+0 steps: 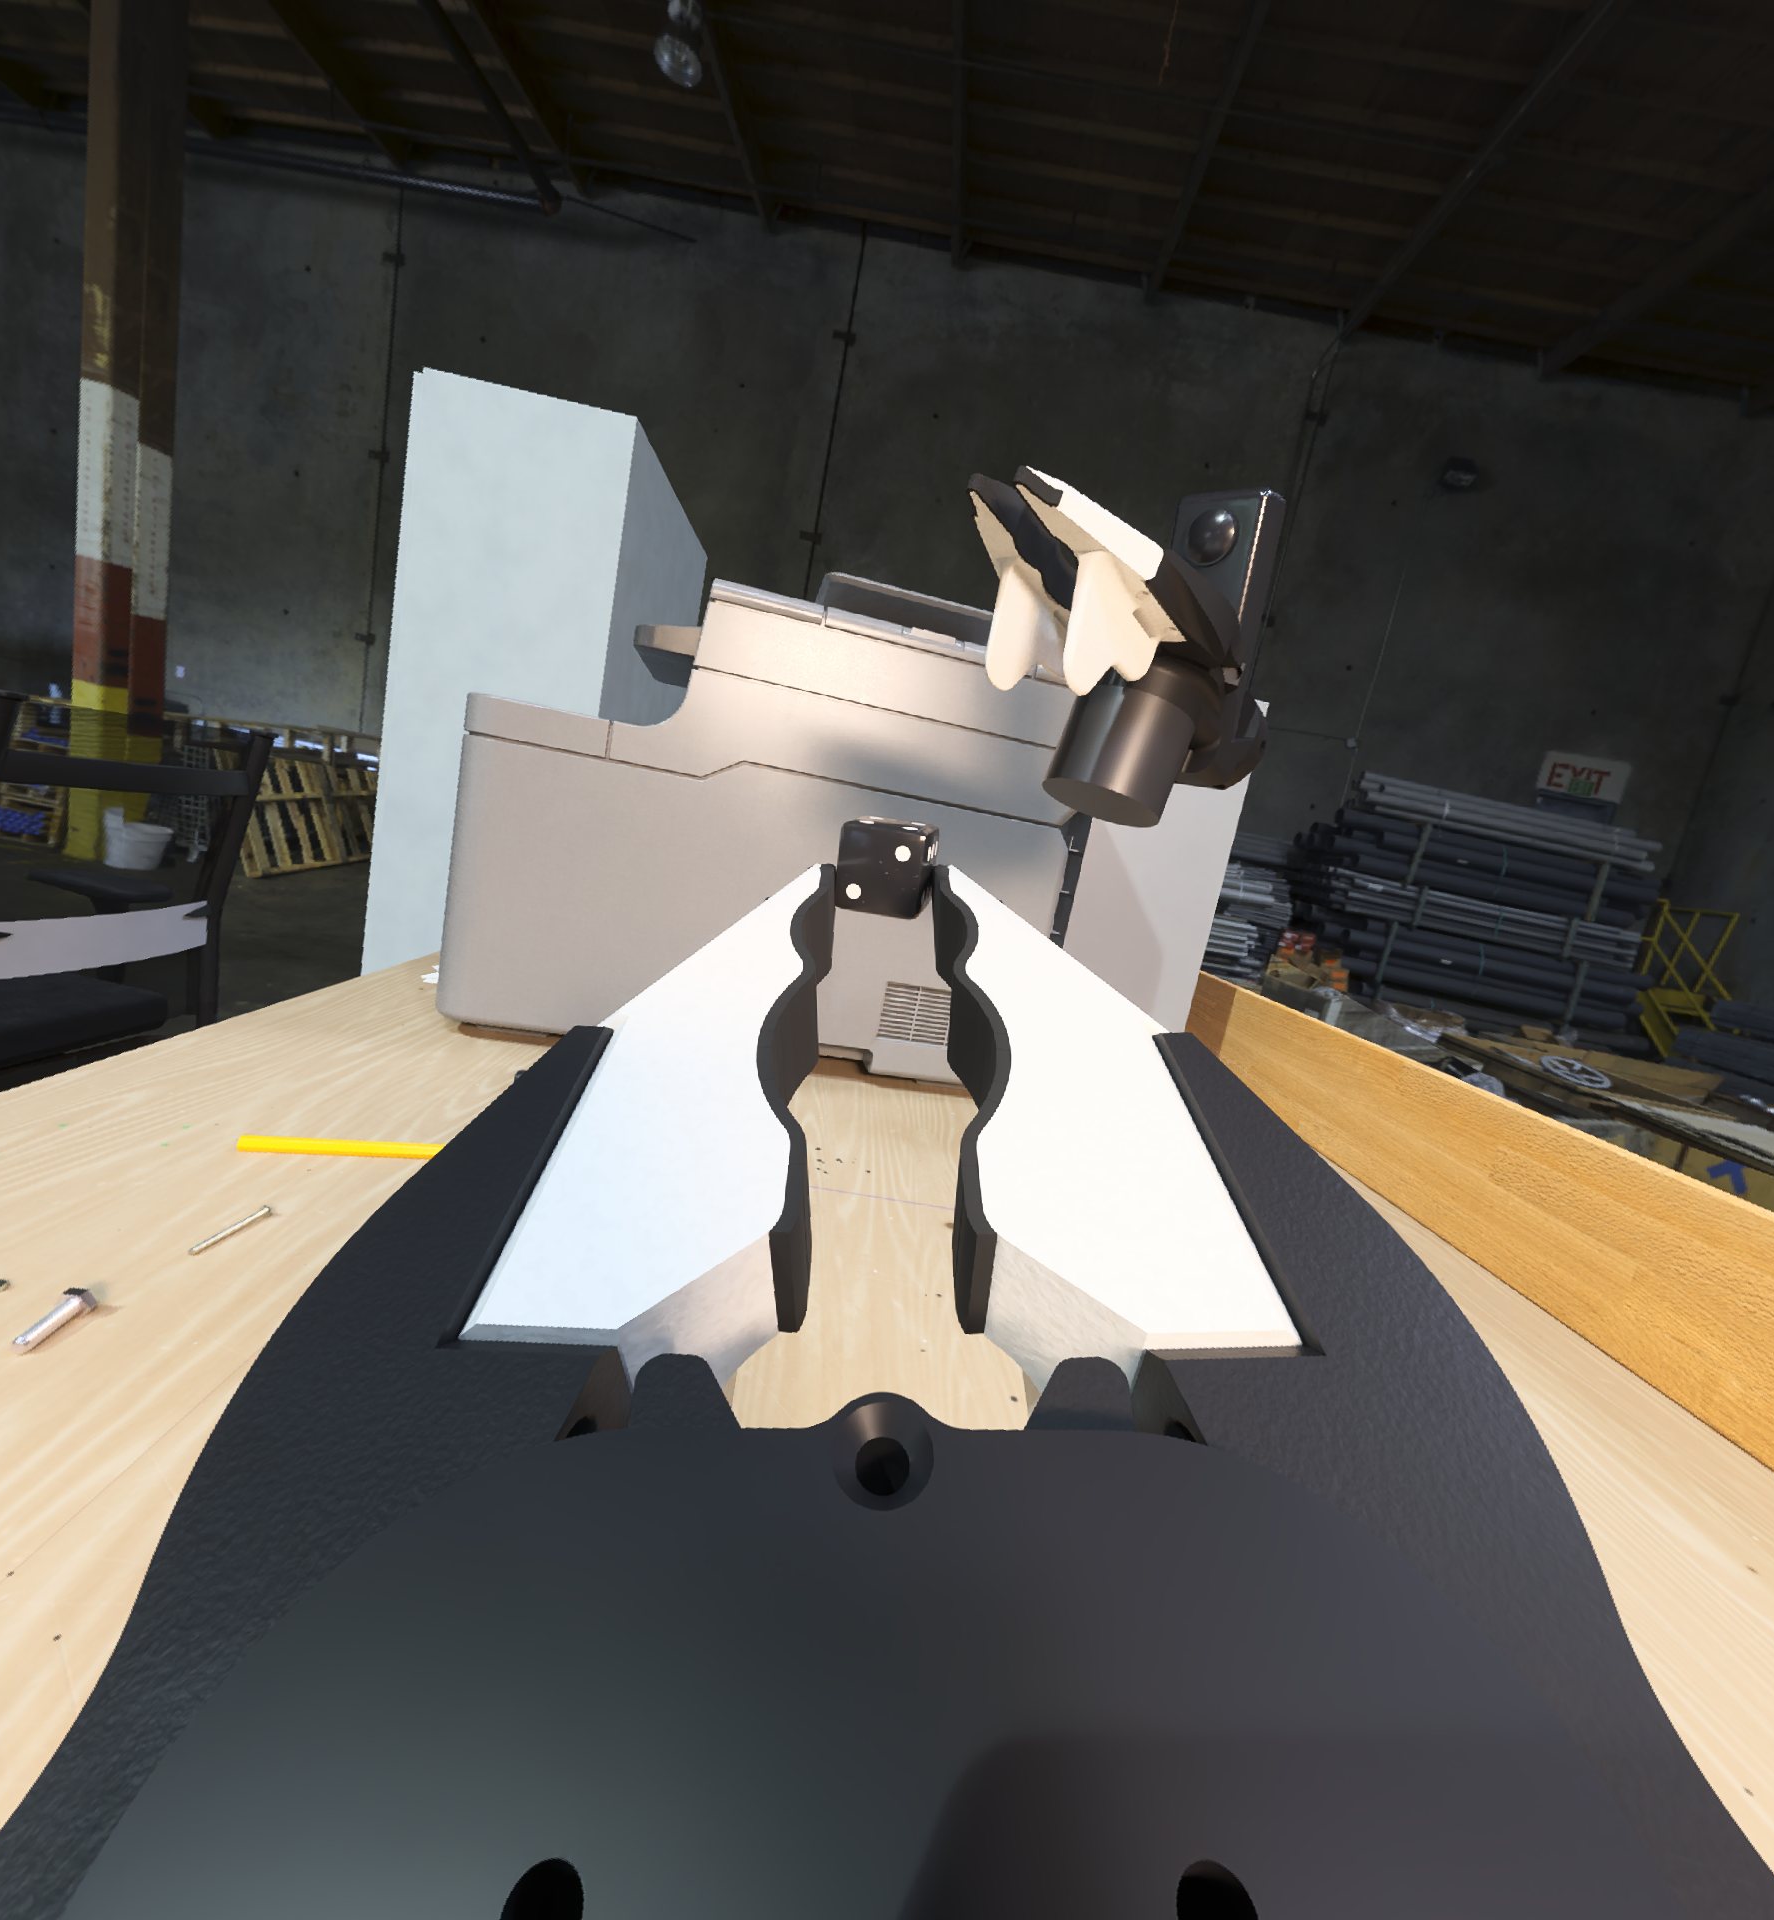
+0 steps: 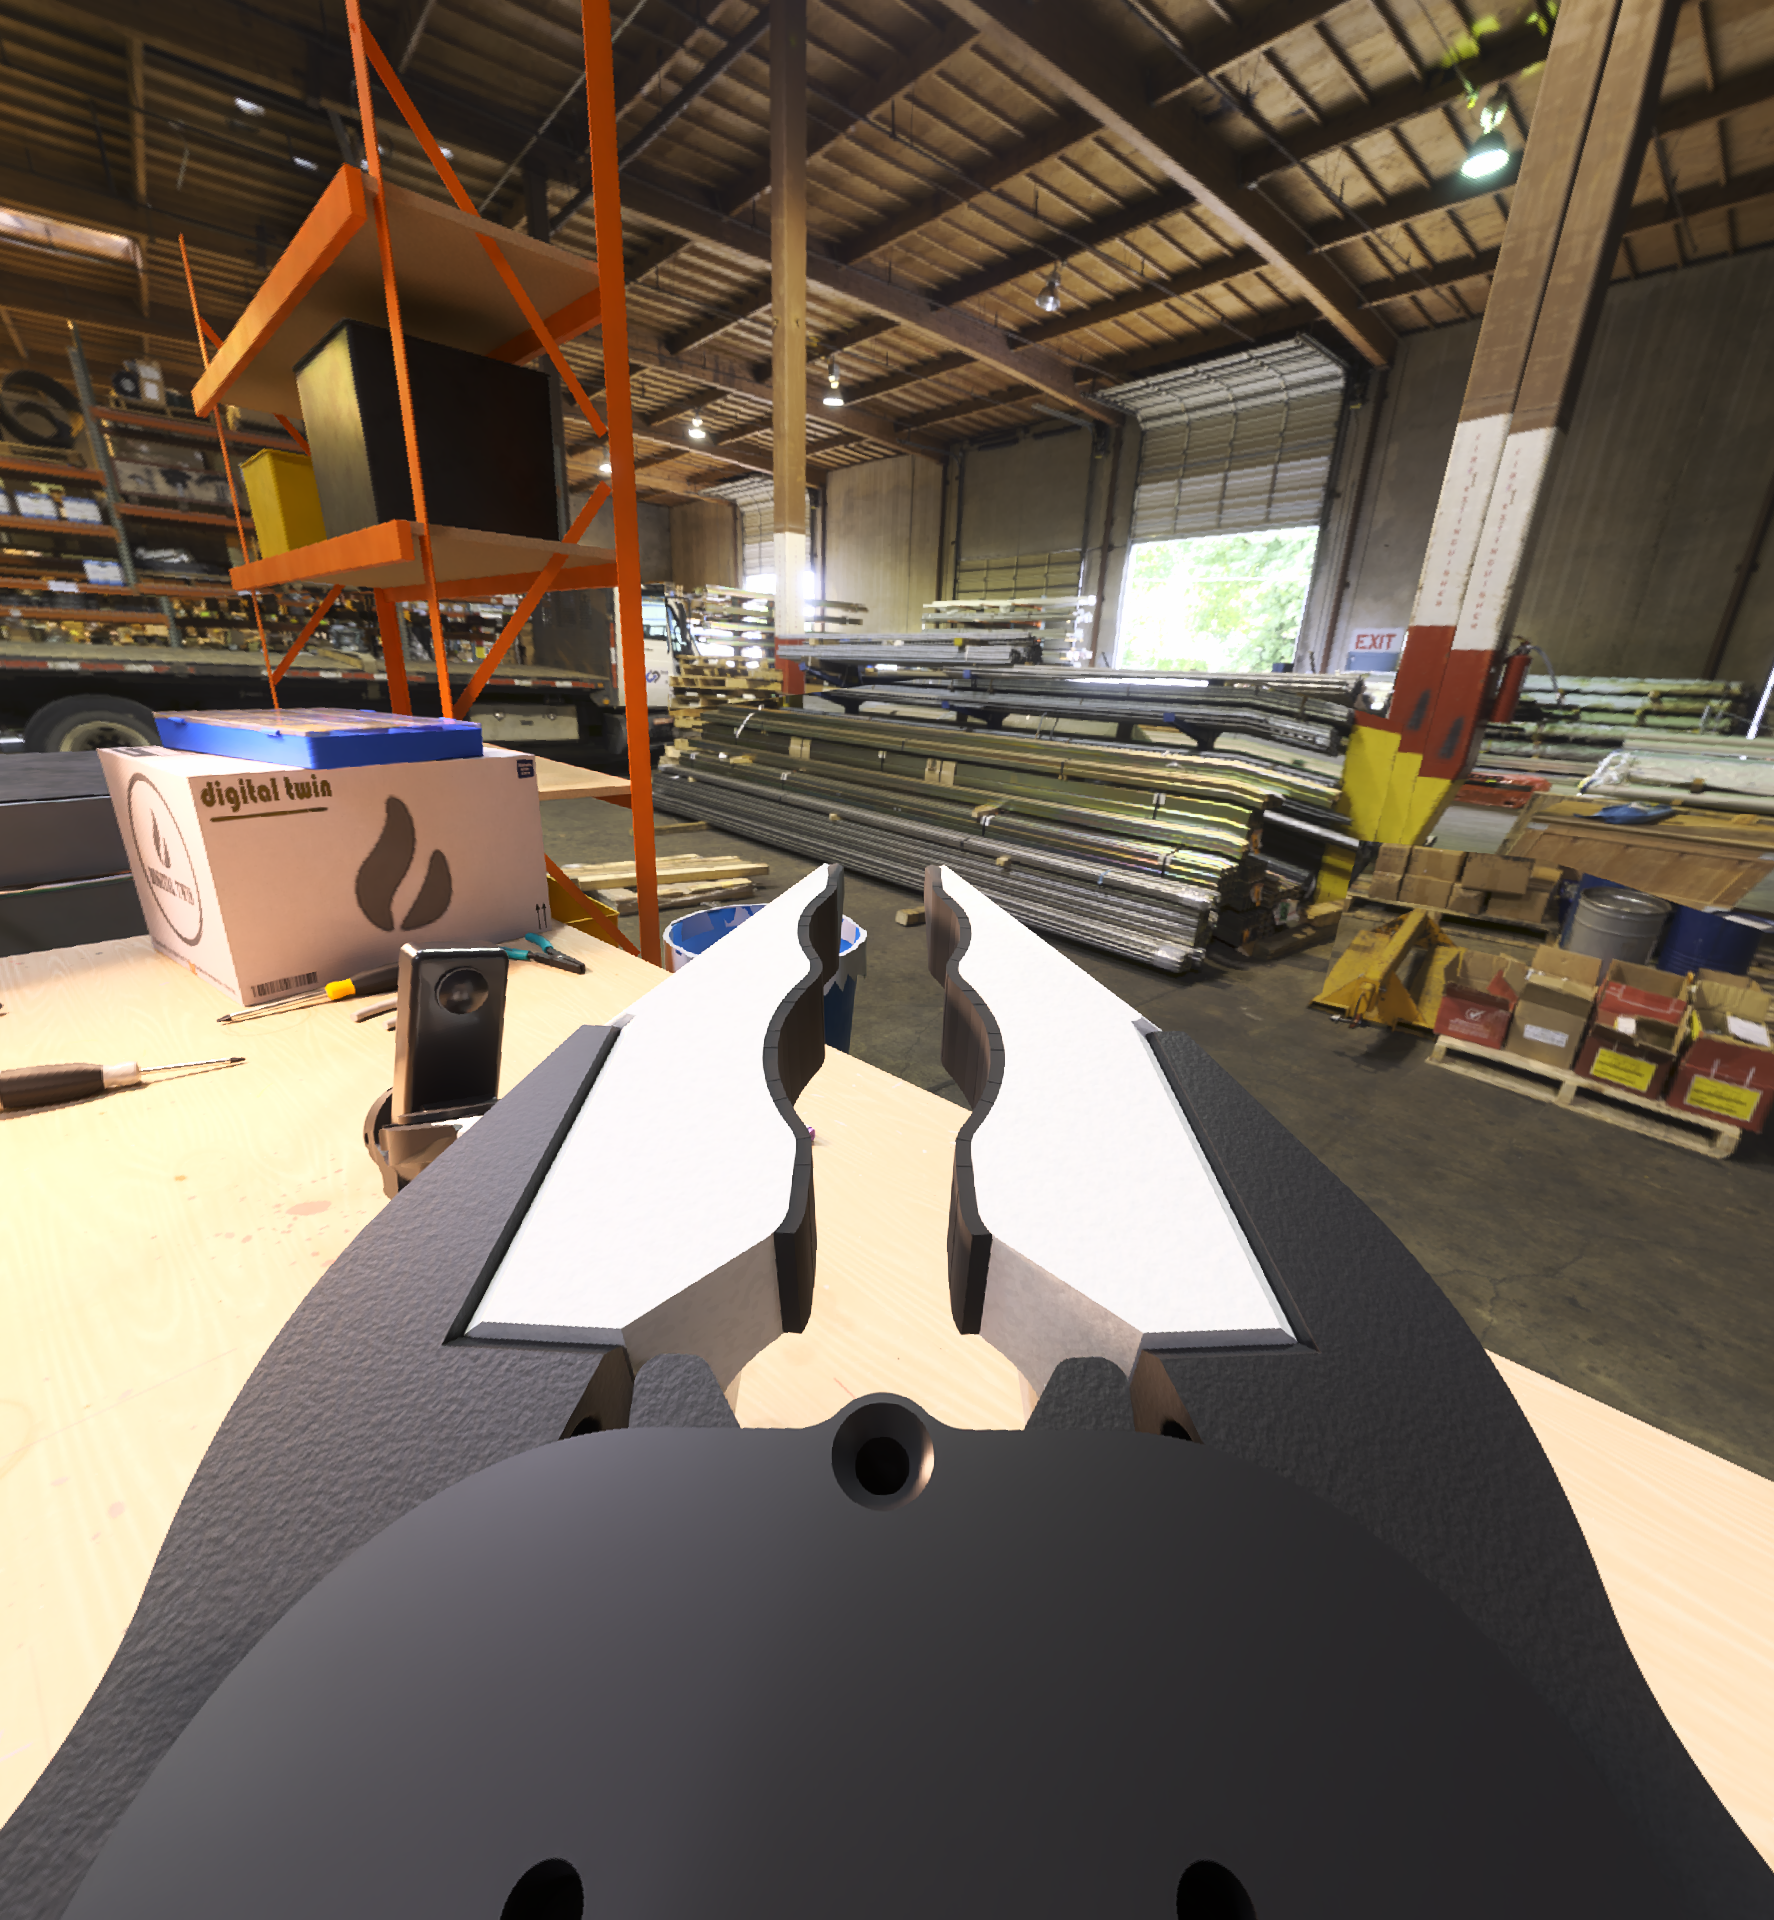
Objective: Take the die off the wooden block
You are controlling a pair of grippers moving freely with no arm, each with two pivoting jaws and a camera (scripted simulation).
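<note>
Left tongs (image 1: 884, 883) are clamped on the black die (image 1: 885, 868), holding it up above the worktop (image 1: 135, 1403), so the lift looks done. No block in sight. Right tongs (image 2: 884, 883) hang empty, slightly parted. Next: probably set the die down gently somewhere clear.

The left gripper (image 1: 885, 883) has matt white fingers (image 1: 654, 1122) with smooth black inner pads, set in a black body with a fine pebbled texture. At its tip the die (image 1: 885, 871) looks like glossy black plastic with white pips. The surface (image 1: 135, 1507) is pale wood with visible grain and a dull finish; the wooden block (image 1: 1506, 1195) at the right of the frame is warmer, honey-toned timber. A bolt (image 1: 52, 1320) at lower left is shiny metal. The printer (image 1: 717, 883) behind is satin grey plastic. In the right wrist view, the box (image 2: 343, 862) at the left is matt cardboard.
</note>
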